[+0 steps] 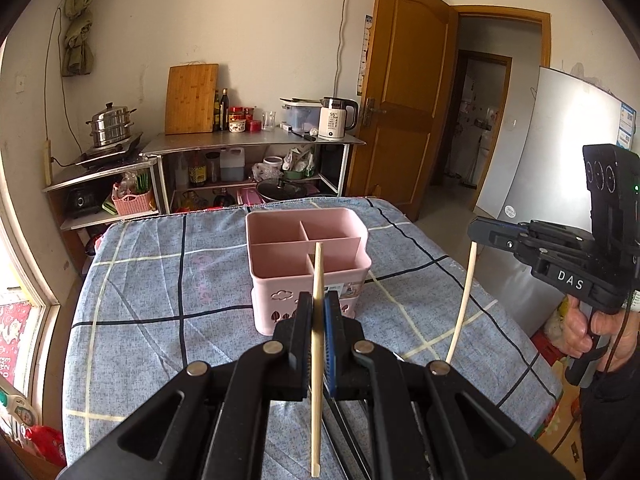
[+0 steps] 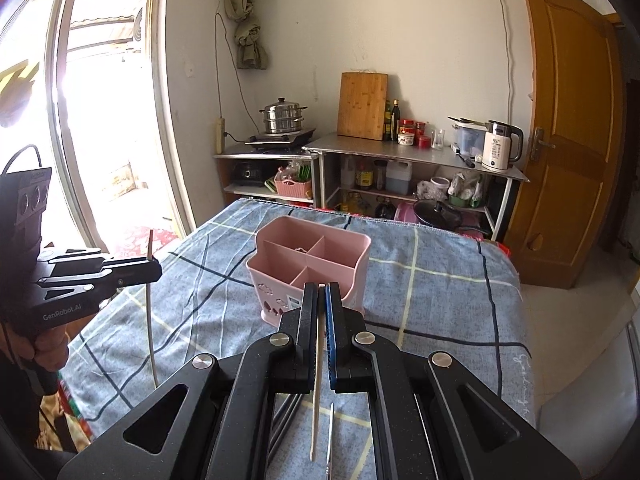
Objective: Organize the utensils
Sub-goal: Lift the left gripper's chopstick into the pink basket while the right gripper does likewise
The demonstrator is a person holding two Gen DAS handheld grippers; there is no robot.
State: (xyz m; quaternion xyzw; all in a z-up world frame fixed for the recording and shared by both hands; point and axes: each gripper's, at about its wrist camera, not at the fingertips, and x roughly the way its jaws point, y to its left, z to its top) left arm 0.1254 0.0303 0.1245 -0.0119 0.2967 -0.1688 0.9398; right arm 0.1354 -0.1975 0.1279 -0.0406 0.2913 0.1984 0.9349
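Wooden chopstick point(image 1: 316, 344) clamped upright in left tool point(image 1: 318, 312), raised above checked surface point(image 1: 160, 280), pink caddy point(image 1: 306, 258) ahead, compartments apparently empty. Right wrist view: second chopstick point(image 2: 318, 368) clamped in right tool point(image 2: 321, 300); thin utensil point(image 2: 330, 436) lying below. Risk: tip snagging a divider on insertion, or slipping in the narrow pinch.

Kettle point(image 1: 338, 118), cutting board point(image 1: 192, 98), steamer pot point(image 1: 110, 122), wooden door point(image 1: 404, 112).
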